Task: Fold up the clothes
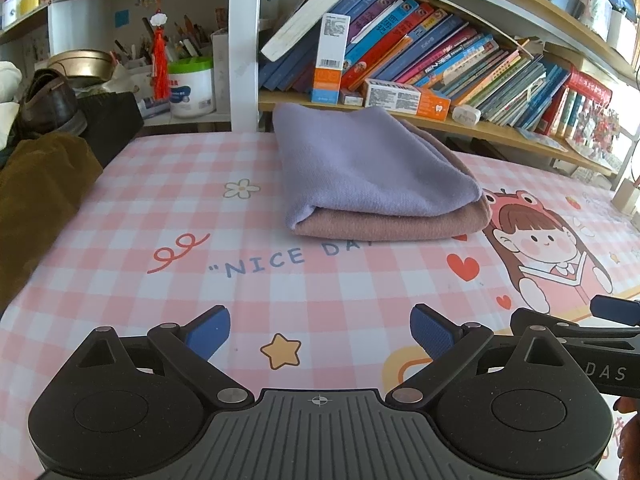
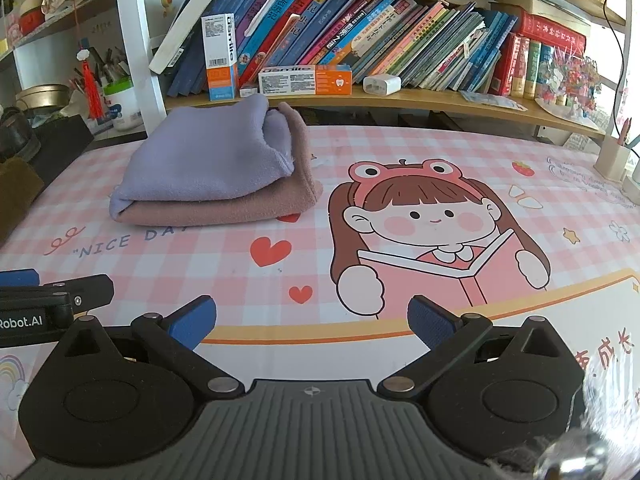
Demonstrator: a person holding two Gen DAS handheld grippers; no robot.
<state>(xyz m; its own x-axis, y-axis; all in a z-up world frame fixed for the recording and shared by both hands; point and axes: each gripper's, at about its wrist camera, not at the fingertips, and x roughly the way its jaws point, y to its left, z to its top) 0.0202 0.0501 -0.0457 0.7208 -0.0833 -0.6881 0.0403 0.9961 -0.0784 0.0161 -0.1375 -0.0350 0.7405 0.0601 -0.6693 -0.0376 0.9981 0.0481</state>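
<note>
In the left wrist view, a folded lilac knitted garment (image 1: pixel 372 160) is seen stacked on a folded dusty-pink knitted garment (image 1: pixel 392 226), both lying on the pink-and-white checked table mat (image 1: pixel 160 208) toward its far side, just before the wooden bookshelf of slanted books (image 1: pixel 440 52). The stack's long axis is seen running away from the camera toward the shelf, with a rounded fold edge turned toward the gripper. The left gripper (image 1: pixel 320 332) is held low over the near part of the mat, its blue-padded fingers spread wide and nothing between them. A broad stretch of bare mat is left between the fingers and the stack. A brown corduroy cloth (image 1: pixel 36 200) is draped over the mat's left edge.

In the right wrist view, the same stack is found to the left of centre, the lilac piece (image 2: pixel 204 156) on top, the pink piece (image 2: pixel 224 208) beneath and showing past it on the right. It lies beside the printed cartoon girl (image 2: pixel 428 220), and the mat to its right is uncovered as far as the right edge. The right gripper (image 2: pixel 312 320) is likewise released, fingers apart and empty, well short of the stack.
</note>
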